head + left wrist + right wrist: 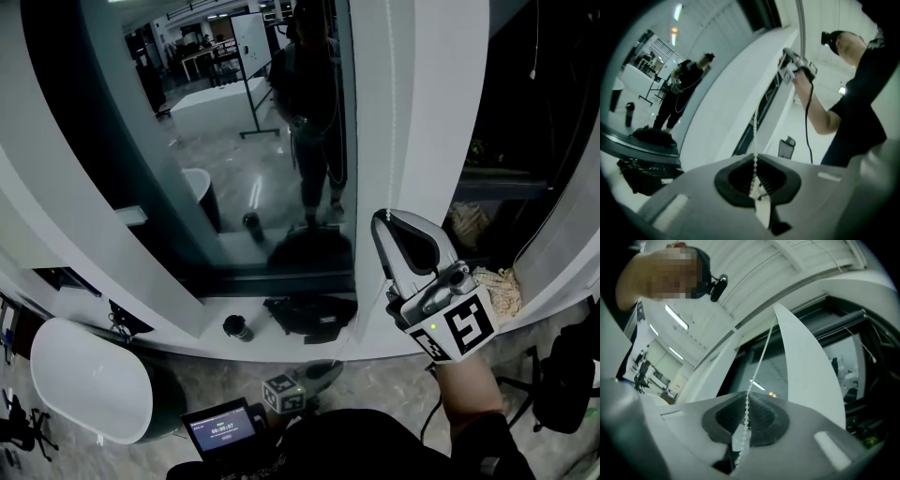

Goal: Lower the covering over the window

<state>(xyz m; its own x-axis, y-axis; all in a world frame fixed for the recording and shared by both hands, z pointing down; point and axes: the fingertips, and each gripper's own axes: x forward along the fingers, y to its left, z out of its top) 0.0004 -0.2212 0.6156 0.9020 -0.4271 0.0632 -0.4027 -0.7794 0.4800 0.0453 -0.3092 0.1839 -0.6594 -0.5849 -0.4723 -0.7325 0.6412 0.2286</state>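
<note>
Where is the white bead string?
In the head view the bead string hangs down the white pillar right of the window, pinched in the jaws of the right gripper above and the left gripper below.

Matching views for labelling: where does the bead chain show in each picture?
Head view: bead chain hangs right of centre, down the white window frame into the right gripper.
Left gripper view: centre, rising from the left gripper, jaws shut on it, up to the right gripper.
Right gripper view: centre, from the shut jaws slanting up and right.
Shared landmark: the right gripper, clamped on the chain.
</note>
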